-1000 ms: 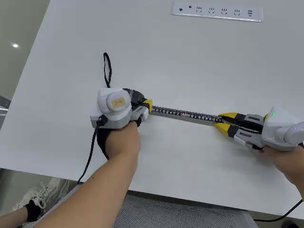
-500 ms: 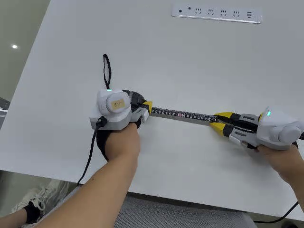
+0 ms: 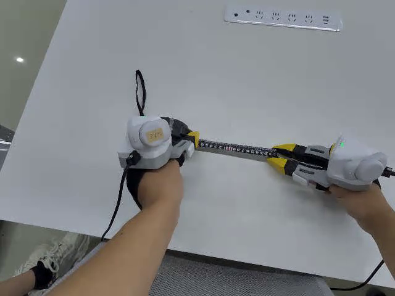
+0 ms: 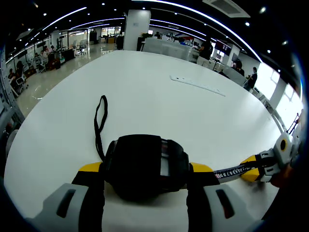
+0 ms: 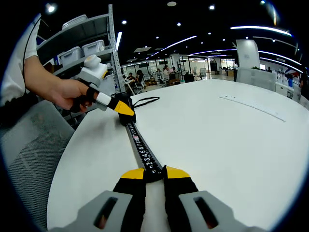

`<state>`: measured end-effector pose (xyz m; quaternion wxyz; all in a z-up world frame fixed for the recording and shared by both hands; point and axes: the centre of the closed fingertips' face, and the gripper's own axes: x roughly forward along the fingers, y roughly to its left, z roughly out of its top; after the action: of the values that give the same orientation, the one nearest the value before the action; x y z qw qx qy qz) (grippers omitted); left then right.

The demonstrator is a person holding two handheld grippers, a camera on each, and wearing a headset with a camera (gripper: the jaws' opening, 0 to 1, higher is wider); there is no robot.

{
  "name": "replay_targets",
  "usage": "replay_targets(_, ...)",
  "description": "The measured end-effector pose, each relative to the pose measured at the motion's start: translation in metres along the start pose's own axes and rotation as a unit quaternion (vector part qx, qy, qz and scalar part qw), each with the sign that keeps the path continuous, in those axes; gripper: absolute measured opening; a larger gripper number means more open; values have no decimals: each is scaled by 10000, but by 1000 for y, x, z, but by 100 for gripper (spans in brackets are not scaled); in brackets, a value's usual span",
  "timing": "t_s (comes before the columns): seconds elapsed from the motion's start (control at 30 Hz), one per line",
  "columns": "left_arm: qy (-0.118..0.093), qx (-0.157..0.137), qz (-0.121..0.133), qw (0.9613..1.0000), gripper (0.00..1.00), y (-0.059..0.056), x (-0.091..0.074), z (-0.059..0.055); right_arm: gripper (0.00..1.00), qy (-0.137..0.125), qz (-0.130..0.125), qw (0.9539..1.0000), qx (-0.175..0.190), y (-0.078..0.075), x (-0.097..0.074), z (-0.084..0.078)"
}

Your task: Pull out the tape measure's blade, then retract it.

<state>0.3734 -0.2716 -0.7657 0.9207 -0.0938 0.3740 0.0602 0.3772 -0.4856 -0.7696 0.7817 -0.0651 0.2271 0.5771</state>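
Observation:
My left gripper [image 3: 190,142] is shut on the black tape measure case [image 4: 146,164], which rests on the white table [image 3: 247,80]. The case's black wrist strap [image 3: 140,90] trails away toward the far side. The dark numbered blade [image 3: 234,148] runs out of the case to the right, low over the table. My right gripper [image 3: 278,156] is shut on the blade's end, yellow tips pinched over it [image 5: 153,170]. In the right gripper view the blade [image 5: 140,145] leads back to the left gripper [image 5: 123,110] held in a hand.
A white power strip [image 3: 282,16] lies flat at the table's far edge. The near table edge [image 3: 185,246] runs just under both forearms. A grey mesh chair seat [image 3: 234,280] sits below it.
My right gripper has moved left toward the case, still pinched on the blade's end, so the exposed blade is shorter. The left gripper and case have stayed put.

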Motion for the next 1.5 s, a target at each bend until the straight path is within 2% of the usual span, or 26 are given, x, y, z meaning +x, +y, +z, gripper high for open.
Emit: replay_targets(1.5,22,-40,5,10000,67,0,1,-2,13,-74,387,9992,-83,16,43,15)
